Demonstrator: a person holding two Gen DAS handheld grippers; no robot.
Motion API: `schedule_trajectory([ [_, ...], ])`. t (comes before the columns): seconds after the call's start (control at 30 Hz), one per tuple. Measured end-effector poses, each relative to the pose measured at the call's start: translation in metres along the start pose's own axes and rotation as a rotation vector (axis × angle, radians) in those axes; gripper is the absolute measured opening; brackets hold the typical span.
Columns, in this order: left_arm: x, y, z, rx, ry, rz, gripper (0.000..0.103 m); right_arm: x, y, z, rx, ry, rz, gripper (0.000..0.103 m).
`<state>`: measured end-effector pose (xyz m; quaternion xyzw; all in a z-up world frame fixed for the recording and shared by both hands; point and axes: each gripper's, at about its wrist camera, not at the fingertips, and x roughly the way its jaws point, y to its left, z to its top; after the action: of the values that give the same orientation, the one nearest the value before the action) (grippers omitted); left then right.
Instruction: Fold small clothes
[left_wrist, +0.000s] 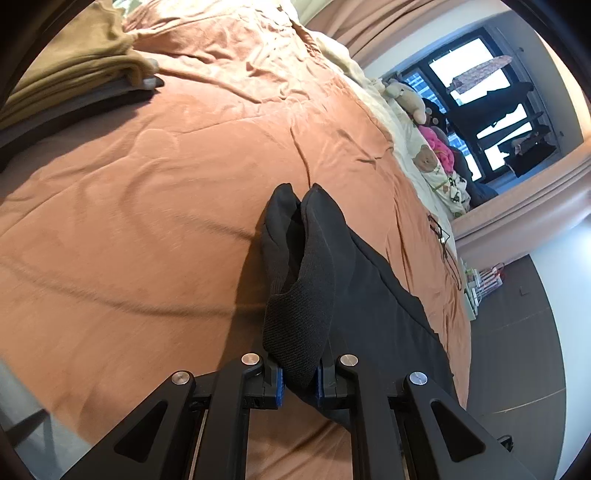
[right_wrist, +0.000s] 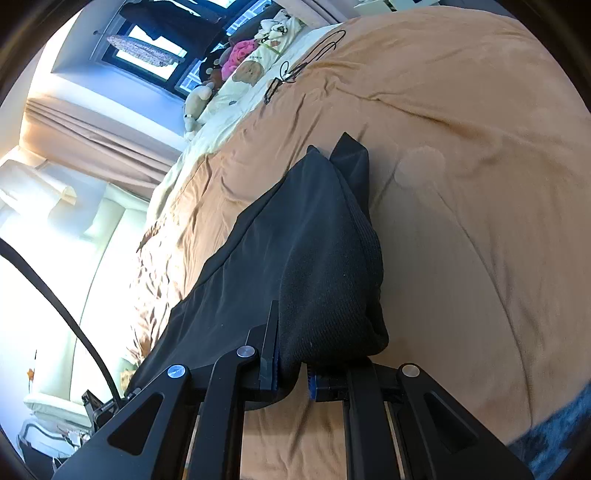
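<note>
A black garment (left_wrist: 325, 266) with a ribbed knit band hangs above the orange bedspread (left_wrist: 166, 184). My left gripper (left_wrist: 300, 380) is shut on one ribbed corner, the cloth pinched between its blue pads. In the right wrist view the same black garment (right_wrist: 306, 251) drapes over my right gripper (right_wrist: 291, 380), which is shut on another corner of the ribbed band. The cloth stretches away from each gripper toward the other side and hides the fingertips. The garment's lower part trails down toward the bedspread (right_wrist: 461, 240).
A stack of folded olive and grey clothes (left_wrist: 74, 74) lies at the far left of the bed. Plush toys and a cream bear-print quilt (left_wrist: 424, 147) line the window side. A black cable (right_wrist: 295, 70) lies on the bed near the quilt. Curtains (right_wrist: 92, 136) hang by the window.
</note>
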<state>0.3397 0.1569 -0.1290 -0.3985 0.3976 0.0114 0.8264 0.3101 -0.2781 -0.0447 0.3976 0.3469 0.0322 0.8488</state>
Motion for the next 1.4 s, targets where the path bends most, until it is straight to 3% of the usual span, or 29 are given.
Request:
schedule_trajectory([
  [0.43, -0.042, 0.042, -0.037, -0.023, -0.003, -0.017, 0.012, -0.030, -0.013, -0.035, -0.007, 0.011, 0.013, 0.007],
  [0.9, -0.021, 0.089, -0.064, -0.072, 0.063, -0.008, 0.016, -0.039, -0.034, -0.058, -0.006, 0.053, -0.061, 0.009],
  [1.13, -0.023, 0.094, -0.076, -0.081, 0.066, -0.031, 0.036, -0.094, 0.012, -0.074, -0.228, -0.025, -0.187, 0.009],
  [1.27, -0.019, 0.094, -0.084, -0.083, 0.076, -0.056, 0.037, -0.099, 0.043, -0.081, -0.314, -0.034, -0.194, 0.009],
  [1.4, -0.018, 0.094, -0.086, -0.083, 0.065, -0.069, 0.037, -0.078, 0.070, -0.086, -0.345, -0.007, -0.156, 0.009],
])
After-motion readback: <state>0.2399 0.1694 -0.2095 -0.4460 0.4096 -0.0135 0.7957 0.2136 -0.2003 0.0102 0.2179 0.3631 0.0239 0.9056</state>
